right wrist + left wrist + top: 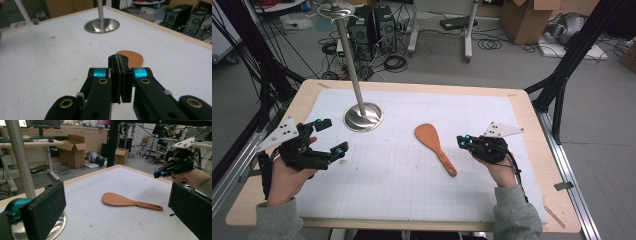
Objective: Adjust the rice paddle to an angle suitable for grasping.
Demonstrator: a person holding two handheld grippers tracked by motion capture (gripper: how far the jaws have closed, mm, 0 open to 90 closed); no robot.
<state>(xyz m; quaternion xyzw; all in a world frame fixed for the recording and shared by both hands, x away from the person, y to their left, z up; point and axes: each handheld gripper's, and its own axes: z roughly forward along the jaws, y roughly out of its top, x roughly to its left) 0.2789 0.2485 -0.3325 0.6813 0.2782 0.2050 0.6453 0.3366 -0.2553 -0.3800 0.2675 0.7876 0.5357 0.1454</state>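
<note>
High view, white gridded mat (pixel 412 190), wooden spatula (pixel 435 141), left tool (pixel 328 136) spread, right tool (pixel 463 141) pressed together

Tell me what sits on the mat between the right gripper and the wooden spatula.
Nothing. In the high view, only bare white gridded mat separates the right gripper from the wooden spatula. The gripper's jaws are shut, short of the handle.

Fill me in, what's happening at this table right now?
A person holds a gripper in each hand over a white gridded mat. A wooden rice paddle lies loose on it, untouched. The right gripper, jaws shut, sits just beside the paddle's handle. The left gripper is open, near a metal stand.
</note>
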